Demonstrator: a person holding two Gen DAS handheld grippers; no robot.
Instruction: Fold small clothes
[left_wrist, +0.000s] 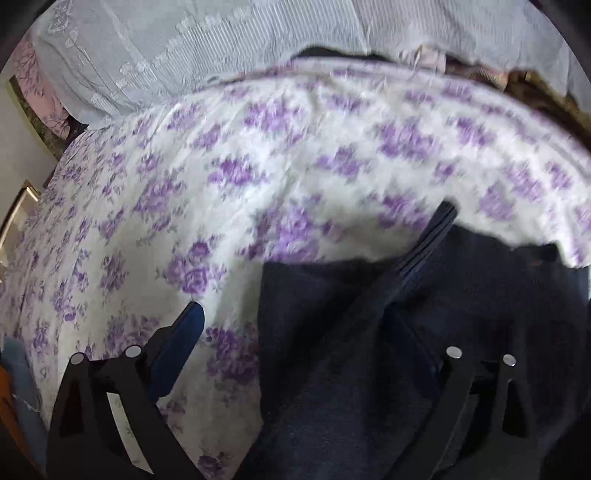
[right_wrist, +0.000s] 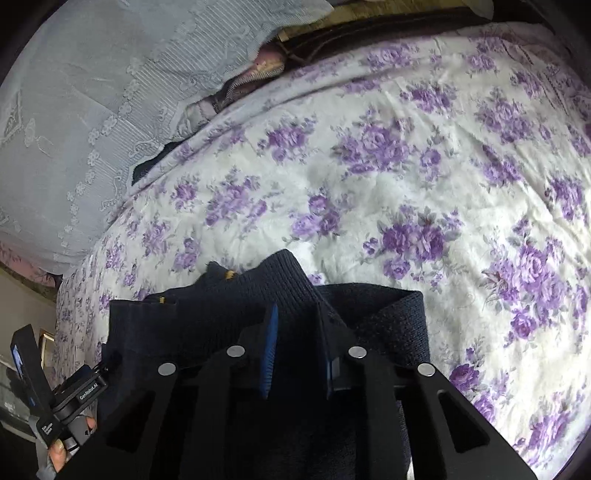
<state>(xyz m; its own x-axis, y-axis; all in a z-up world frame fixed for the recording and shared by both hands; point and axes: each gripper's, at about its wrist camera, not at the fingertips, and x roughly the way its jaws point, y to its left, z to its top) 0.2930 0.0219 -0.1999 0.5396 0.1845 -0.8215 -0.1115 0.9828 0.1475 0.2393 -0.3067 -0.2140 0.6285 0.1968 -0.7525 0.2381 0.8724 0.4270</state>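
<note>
**Navy garment on the floral bed, one gripper pinching its ribbed edge**

Fingers of the right gripper (right_wrist: 295, 314) stand close together over a raised fold of ribbed knit, and the fold seems pinched between the blue pads, though dark cloth against dark fingers makes the contact hard to judge. The fold belongs to a navy garment (right_wrist: 258, 306), which lies bunched on the bedspread (right_wrist: 406, 166) directly beneath and just ahead of that gripper. Small yellow marks show on the fabric near its far edge. At the lower left of the right wrist view, a hand (right_wrist: 59, 452) grips the handle of the other device.

The left gripper (left_wrist: 321, 258) is spread wide and clasps nothing. Its left finger, with a blue pad, hangs over bare bedspread (left_wrist: 295, 147), and its right finger lies across the navy garment (left_wrist: 332, 350), which fills the lower right of that view. The left wrist view is blurred.

Beyond the garment, the white bedspread with purple roses stretches away, lightly wrinkled. At its far edge hangs a pale lace curtain (right_wrist: 92, 110), with a strip of dark wood (right_wrist: 369, 29) beside it.
</note>
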